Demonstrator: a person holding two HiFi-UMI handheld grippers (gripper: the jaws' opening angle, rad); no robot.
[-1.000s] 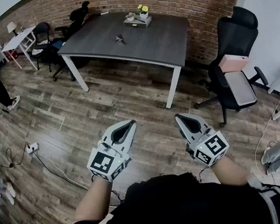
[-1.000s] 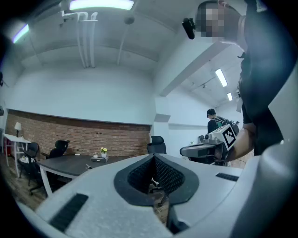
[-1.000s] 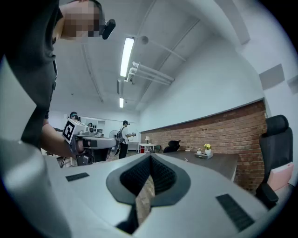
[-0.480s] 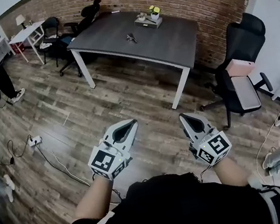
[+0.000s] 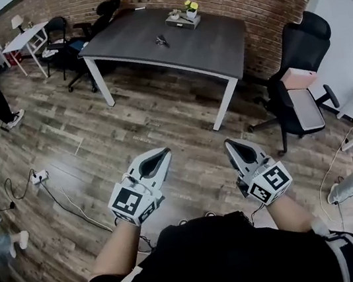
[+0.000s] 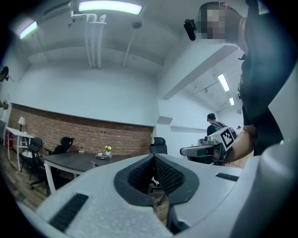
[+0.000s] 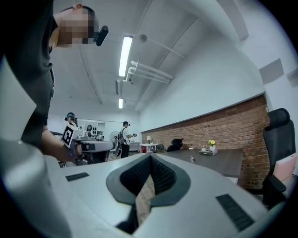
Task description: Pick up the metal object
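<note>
A small metal object (image 5: 161, 40) lies near the middle of a dark grey table (image 5: 214, 43) at the far side of the room; it also shows as a speck (image 7: 192, 159) in the right gripper view. My left gripper (image 5: 164, 153) and right gripper (image 5: 229, 143) hang side by side over the wooden floor, well short of the table. Both have their tips together and hold nothing. In the left gripper view the jaws (image 6: 153, 157) meet at the tip, as do the right gripper's (image 7: 150, 156) in its own view.
A tray with a small yellow-flowered plant (image 5: 184, 16) sits at the table's far edge. A black office chair (image 5: 296, 87) with a pink box stands to the right, more chairs (image 5: 82, 35) and a white desk (image 5: 24, 39) to the left. Cables and a power strip (image 5: 37, 177) lie on the floor at left.
The view has shifted a little, with the table moving slightly in the frame. Both grippers keep the same shut pose in front of the body.
</note>
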